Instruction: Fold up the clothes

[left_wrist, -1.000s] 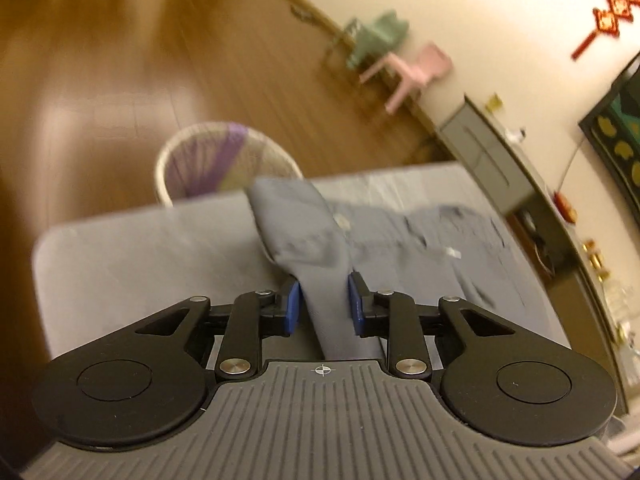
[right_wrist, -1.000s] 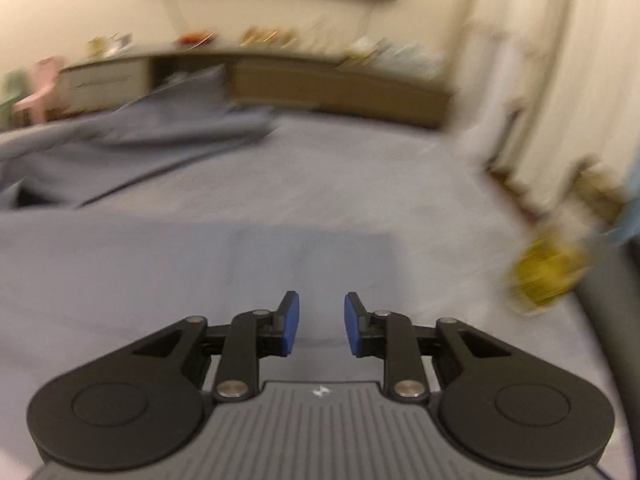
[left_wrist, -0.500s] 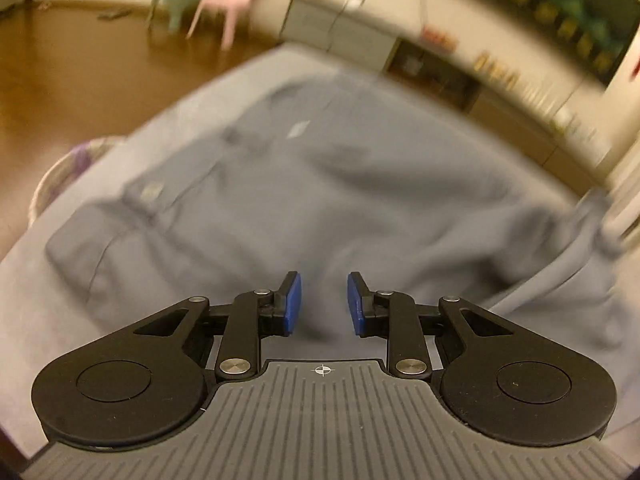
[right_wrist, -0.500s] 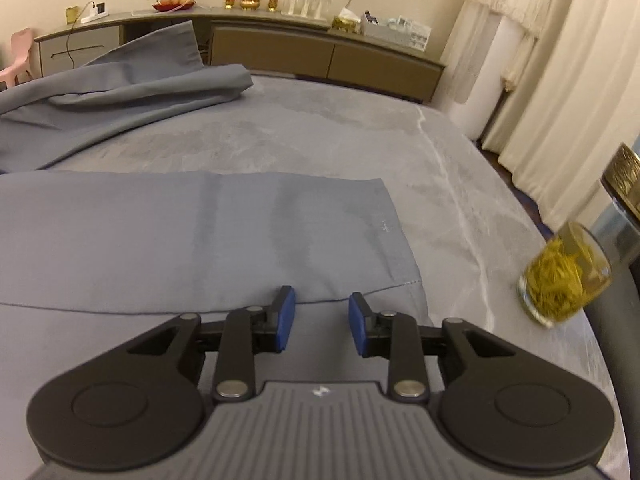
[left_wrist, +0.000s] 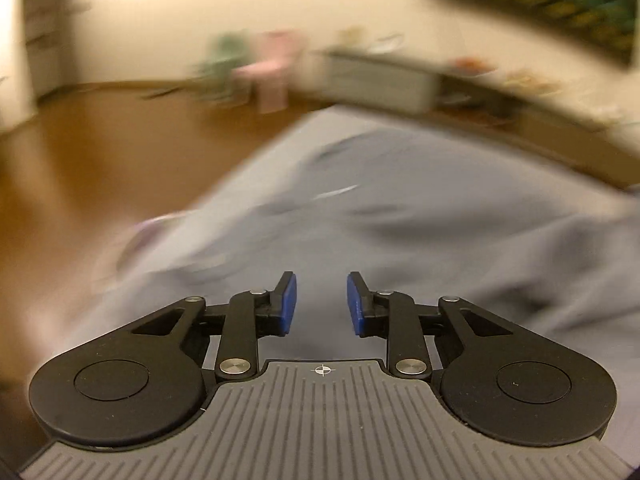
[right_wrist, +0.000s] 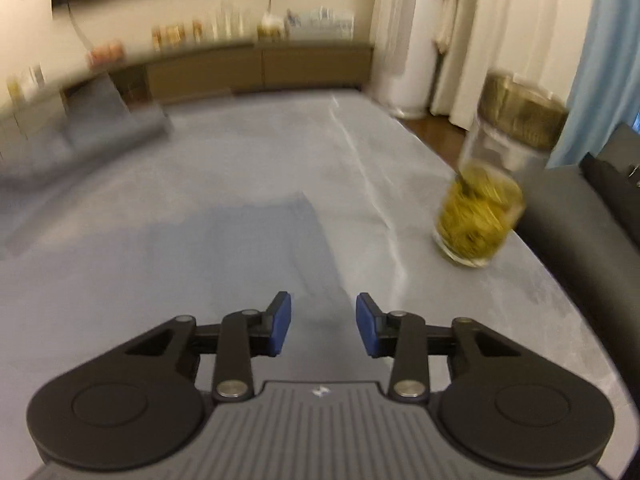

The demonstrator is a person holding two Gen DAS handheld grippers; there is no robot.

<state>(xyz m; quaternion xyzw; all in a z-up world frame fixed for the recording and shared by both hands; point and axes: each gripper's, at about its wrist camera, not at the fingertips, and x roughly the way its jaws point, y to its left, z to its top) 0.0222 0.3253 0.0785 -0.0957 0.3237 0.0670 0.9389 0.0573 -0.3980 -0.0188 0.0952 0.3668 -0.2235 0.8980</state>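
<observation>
On the grey-covered worktop (right_wrist: 460,320) we find the task's thing, a blue-grey garment (left_wrist: 400,232), spread partly flat; one squared end lies just ahead of the right hand-held gripper (right_wrist: 323,324), and a rumpled mass fills the left view. Blur hides finer detail. The left hand-held gripper (left_wrist: 322,305) stands slightly parted and empty above the cloth. The right one's jaws have just been opening, with nothing between them.

We judge two risks. A glass jar (right_wrist: 492,184) with yellow-green contents and a metal lid stands near the worktop's right edge; a sweep of cloth or gripper could topple it. Thin, limp fabric may slip from narrow pads or drag its lower layer, spoiling the fold.

Cloth looks smooth and matte; the cover, faintly creased.
</observation>
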